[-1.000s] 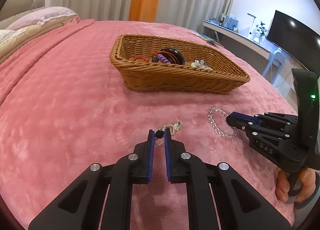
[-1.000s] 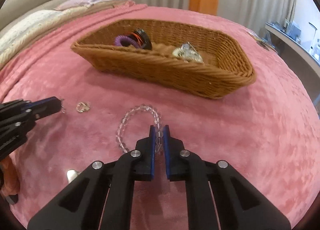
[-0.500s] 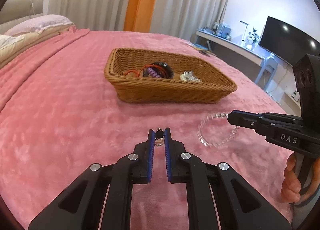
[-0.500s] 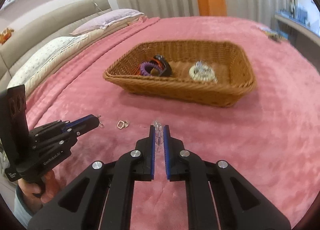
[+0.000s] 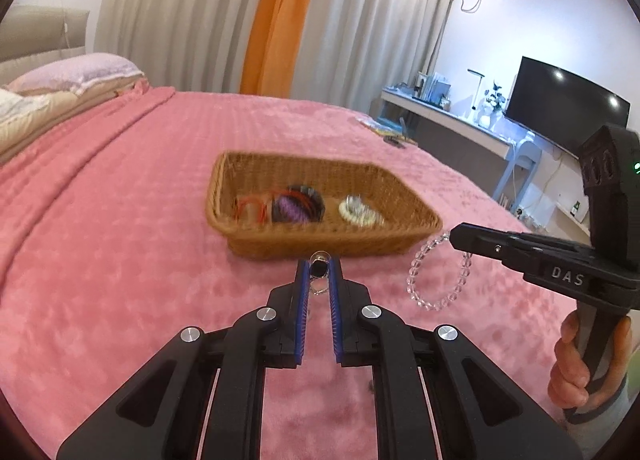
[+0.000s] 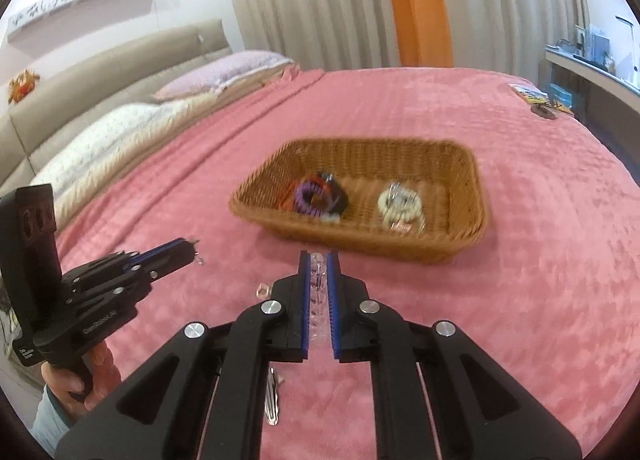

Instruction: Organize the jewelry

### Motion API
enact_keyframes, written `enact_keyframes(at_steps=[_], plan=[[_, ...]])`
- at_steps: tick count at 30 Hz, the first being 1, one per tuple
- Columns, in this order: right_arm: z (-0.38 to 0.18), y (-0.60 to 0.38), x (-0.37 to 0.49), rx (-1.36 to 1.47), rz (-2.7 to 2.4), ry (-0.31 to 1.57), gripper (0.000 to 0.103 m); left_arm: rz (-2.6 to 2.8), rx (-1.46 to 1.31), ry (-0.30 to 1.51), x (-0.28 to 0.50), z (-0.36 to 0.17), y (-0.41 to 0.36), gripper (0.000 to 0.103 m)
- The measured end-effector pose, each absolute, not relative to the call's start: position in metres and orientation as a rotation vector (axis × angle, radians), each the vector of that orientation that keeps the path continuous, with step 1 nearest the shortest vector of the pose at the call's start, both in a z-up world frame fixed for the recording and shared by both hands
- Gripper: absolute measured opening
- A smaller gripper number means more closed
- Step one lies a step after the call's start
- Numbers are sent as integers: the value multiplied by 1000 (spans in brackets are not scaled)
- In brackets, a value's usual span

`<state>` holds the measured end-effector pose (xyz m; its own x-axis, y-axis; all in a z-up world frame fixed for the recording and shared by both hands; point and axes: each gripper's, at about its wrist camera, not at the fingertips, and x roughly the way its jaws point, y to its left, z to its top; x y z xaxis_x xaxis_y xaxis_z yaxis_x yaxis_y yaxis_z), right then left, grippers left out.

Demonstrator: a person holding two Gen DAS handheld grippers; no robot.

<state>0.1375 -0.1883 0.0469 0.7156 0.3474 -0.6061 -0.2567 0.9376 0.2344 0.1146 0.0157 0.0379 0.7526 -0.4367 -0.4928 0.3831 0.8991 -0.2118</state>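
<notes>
A brown wicker basket (image 5: 320, 236) (image 6: 460, 244) sits on the pink bedspread. It holds a purple and black coil bracelet (image 5: 296, 208) (image 6: 320, 196), red bands and a pale beaded bracelet (image 5: 358, 214) (image 6: 400, 204). My left gripper (image 5: 319, 266) is shut on a small silver earring with a dark stone (image 5: 319, 262), held above the bed in front of the basket. My right gripper (image 6: 319, 260) is shut on a clear bead bracelet (image 5: 436, 276) (image 6: 318, 292), which hangs from its tip to the right of the left gripper.
A small ring-like piece (image 6: 262, 292) and a silver hair clip (image 6: 272, 400) lie on the bedspread below the right gripper. Pillows (image 6: 120, 128) and a headboard are on the left. A desk with a monitor (image 5: 560, 108) stands right of the bed.
Both grippers have lifted off the bedspread with their pieces and moved up toward the basket. The bead bracelet now hangs free instead of lying flat.
</notes>
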Motion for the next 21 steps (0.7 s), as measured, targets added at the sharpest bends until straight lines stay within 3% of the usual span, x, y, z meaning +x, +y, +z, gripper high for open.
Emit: enact_keyframes(at_steps=[9, 21], plan=[[87, -205, 191, 139, 269, 642, 6, -498, -93, 507, 161, 90, -14, 8], [28, -210, 278, 193, 214, 741, 6, -503, -134, 604, 259, 18, -43, 8]])
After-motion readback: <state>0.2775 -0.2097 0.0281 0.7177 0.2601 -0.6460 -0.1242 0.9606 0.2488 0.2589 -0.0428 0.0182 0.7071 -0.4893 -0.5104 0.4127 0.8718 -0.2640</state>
